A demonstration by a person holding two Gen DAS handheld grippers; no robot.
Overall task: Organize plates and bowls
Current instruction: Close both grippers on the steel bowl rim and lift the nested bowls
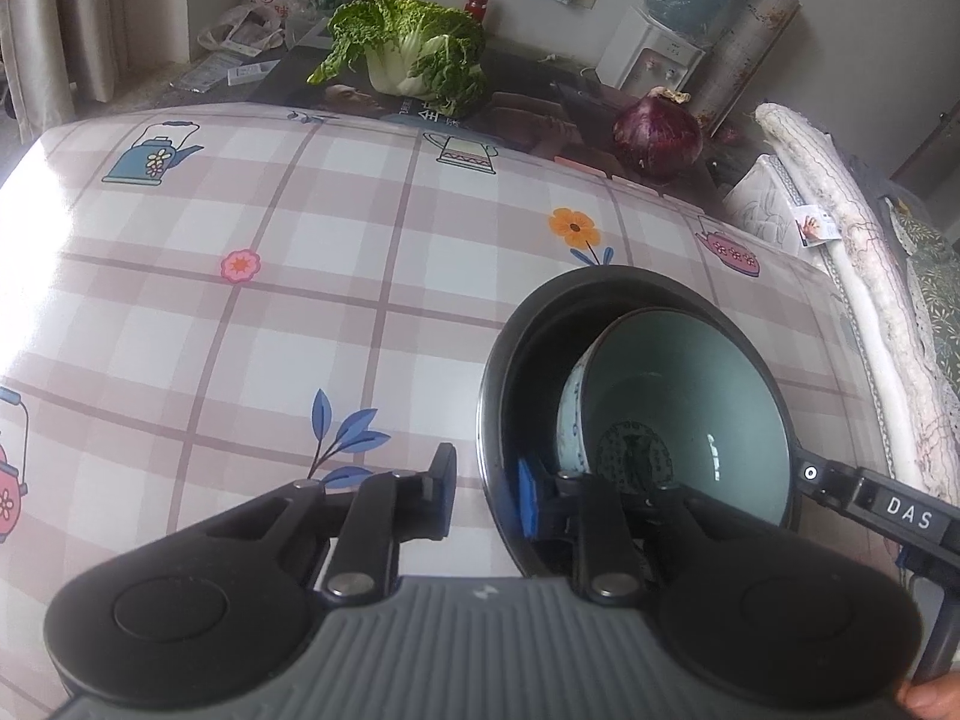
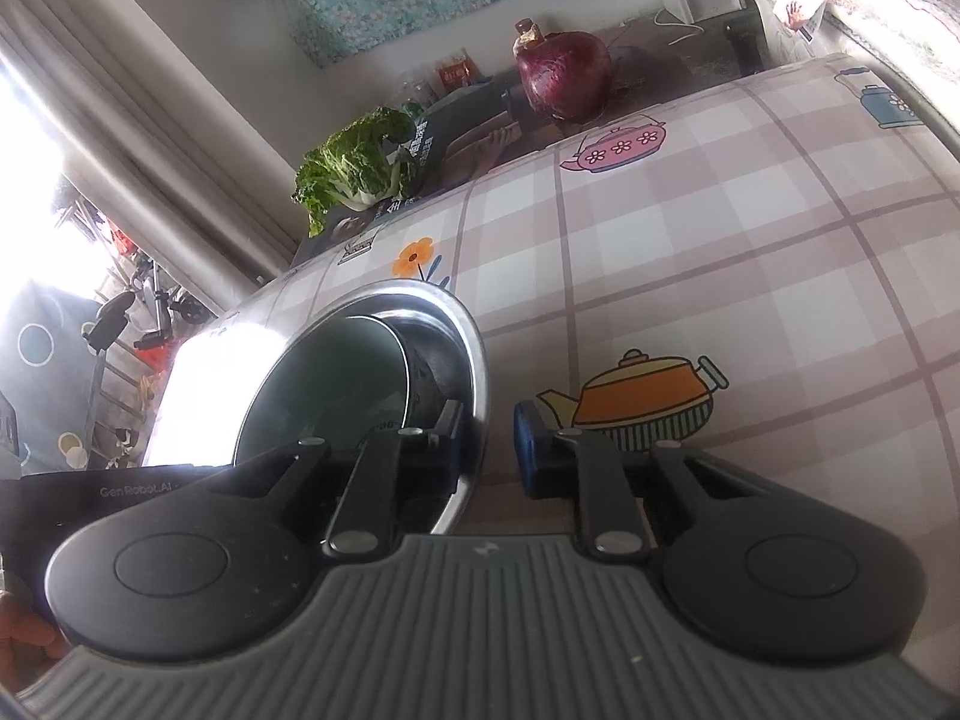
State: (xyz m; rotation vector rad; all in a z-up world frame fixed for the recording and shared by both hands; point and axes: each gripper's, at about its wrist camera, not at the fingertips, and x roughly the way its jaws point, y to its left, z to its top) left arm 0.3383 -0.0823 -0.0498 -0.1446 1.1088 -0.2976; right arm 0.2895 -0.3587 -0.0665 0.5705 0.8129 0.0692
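1. Stacking is the step in hand, I judge: a teal bowl [image 1: 690, 414] sits nested inside a wider metal bowl [image 1: 510, 360], and I have both tongs on the metal bowl's rim from opposite sides.
2. My left tongs [image 1: 483, 495] straddle the rim at its near left edge, one blue pad inside the wall and one outside; the gap is only partly closed and the outer pad looks just clear of the metal, so I cannot say the grip is firm.
3. My right tongs [image 2: 489, 441] straddle the rim on the right in the same way, with one finger inside and the blue pad outside, also with a gap showing.
4. The stack rests on the checked surface [image 1: 270, 300], toward its right side, well apart from the cabbage [image 1: 408, 54] and red onion [image 1: 657, 135] at the far edge.
5. Both bowls open upward; being round, they have no long axis. The teal bowl lies off-centre and tilted, pressed toward the right wall.
6. Next, I judge, both tongs must close squarely on the rim and lift level, or the teal bowl may slide.
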